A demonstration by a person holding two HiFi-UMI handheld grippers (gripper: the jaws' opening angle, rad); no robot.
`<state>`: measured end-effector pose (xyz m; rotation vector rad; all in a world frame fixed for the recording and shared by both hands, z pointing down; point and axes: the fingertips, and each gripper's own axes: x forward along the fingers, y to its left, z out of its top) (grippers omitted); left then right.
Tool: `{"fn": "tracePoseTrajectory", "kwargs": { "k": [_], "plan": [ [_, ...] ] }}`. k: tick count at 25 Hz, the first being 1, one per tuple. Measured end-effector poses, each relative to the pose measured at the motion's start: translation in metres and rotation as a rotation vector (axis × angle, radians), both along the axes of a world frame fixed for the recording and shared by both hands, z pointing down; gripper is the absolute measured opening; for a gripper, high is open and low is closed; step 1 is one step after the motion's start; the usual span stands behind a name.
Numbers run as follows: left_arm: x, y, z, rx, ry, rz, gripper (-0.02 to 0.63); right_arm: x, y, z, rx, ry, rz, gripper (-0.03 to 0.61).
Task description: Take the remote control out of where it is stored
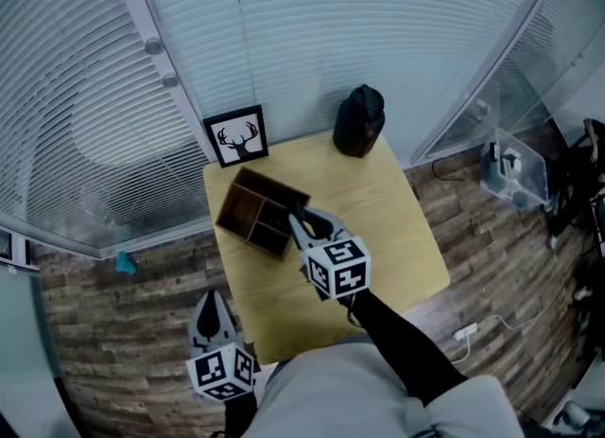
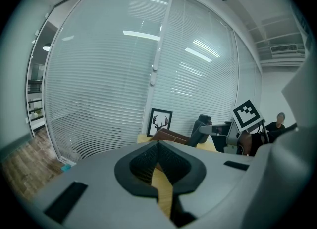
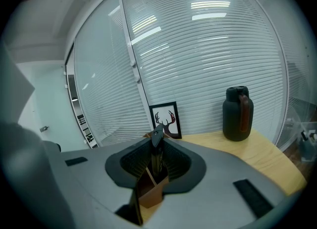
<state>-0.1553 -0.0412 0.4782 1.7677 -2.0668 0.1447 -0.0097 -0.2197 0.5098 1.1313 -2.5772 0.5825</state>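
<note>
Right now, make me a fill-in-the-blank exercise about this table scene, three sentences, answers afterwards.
1. The black-framed picture standing by the white blinds shows a pair of black ___.
2. The right gripper has its fingers closed on a slim black ___ standing in the dark brown wooden compartment box.
3. The dark jug with the brown strap stands on the light wooden ___.
Missing words: antlers; remote control; table.

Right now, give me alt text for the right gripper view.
The right gripper has its jaws shut on a dark remote control, upright over a brown wooden box. Behind, on the table, stand a framed antler picture and a dark jug.
</note>
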Motion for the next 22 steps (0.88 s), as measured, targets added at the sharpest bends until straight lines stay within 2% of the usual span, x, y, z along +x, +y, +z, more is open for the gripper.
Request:
{"fn": "tracePoseTrajectory", "kwargs": {
  "k": [22],
  "plan": [
    [0.0008, 0.0007, -0.0028, 0.014, 0.007, 0.001, 0.009, 0.0024, 0.0029, -0.0059, 0.007, -0.007, 0.006, 0.074]
  ]
}}
